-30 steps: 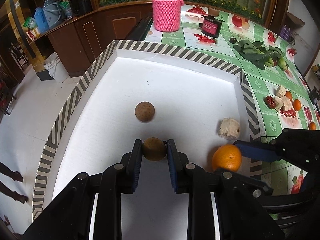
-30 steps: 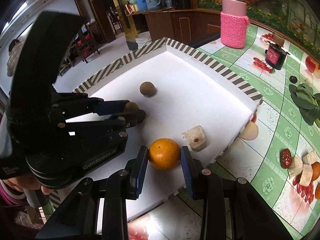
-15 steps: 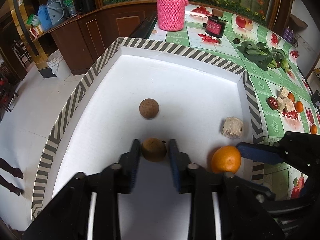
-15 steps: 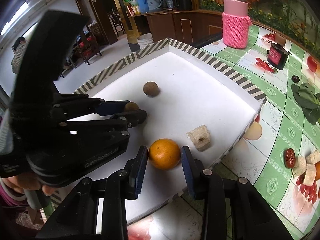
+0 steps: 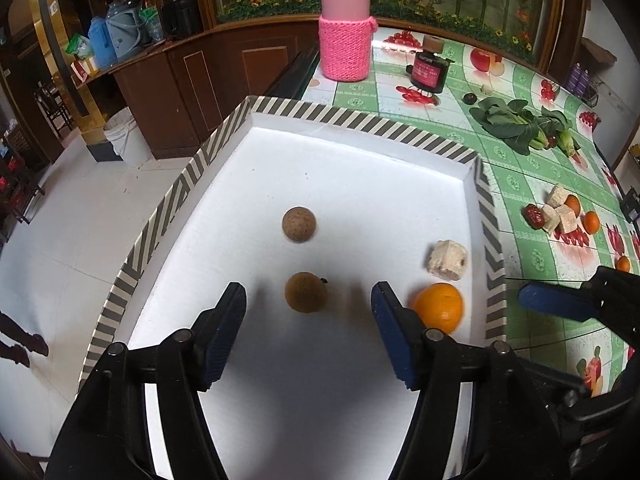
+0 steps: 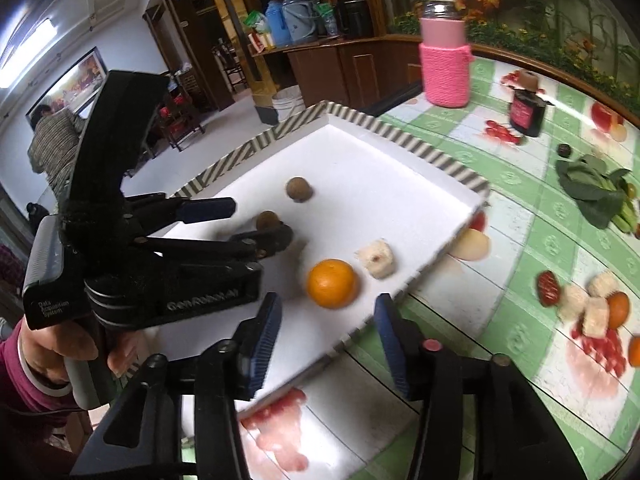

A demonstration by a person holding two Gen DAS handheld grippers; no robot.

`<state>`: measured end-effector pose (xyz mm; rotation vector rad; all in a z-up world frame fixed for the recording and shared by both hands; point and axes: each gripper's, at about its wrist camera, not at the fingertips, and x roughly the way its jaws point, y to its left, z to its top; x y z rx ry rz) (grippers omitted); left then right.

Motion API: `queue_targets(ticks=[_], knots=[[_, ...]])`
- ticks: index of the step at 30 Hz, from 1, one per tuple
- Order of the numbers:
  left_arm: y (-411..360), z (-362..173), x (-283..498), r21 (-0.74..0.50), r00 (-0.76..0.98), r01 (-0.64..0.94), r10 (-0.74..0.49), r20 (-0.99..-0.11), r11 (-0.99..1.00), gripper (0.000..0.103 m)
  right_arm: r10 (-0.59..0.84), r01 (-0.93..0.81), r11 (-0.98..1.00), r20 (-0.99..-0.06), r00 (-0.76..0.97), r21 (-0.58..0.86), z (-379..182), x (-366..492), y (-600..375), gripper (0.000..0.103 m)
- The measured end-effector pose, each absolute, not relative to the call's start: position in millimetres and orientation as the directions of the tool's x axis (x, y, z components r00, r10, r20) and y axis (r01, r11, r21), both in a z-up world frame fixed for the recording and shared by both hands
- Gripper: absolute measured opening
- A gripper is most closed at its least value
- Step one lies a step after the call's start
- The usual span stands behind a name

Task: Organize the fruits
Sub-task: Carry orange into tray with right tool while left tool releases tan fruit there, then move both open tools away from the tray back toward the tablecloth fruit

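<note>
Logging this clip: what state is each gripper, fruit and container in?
Left gripper: open, empty.
Right gripper: open, empty.
Near longan: loose in tray, between left fingers.
Far longan: in tray.
Orange: in tray, free.
Cane chunk: in tray.
Jar: upright, capped.

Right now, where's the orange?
In the left wrist view the orange lies in the white tray, near its right wall, just in front of the pale cube.
</note>
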<state>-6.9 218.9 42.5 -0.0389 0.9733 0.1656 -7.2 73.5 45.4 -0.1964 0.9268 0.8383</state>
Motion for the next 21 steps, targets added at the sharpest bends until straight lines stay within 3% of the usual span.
queue_targets(ticks=[7,10,21], knots=[[192.1,53.2,-12.5,0.066,0.59,-0.13,0.131,-0.797,0.989,0.065,0.534,-0.663,0.723,-0.764,0.362,0.192,49.8,-6.2,37.3,0.053],[177.0,55.8,-13.8,0.068,0.604,-0.109,0.12,-0.788,0.992,0.073,0.522,-0.634,0.749,-0.761,0.385,0.193,50.3,-4.6,18.7,0.054],[118.9,63.1,-15.9,0.071,0.638,-0.019,0.067,-0.767,0.997,0.073,0.463,-0.532,0.827,-0.757,0.462,0.181,51.5,-5.5,-44.7,0.059]])
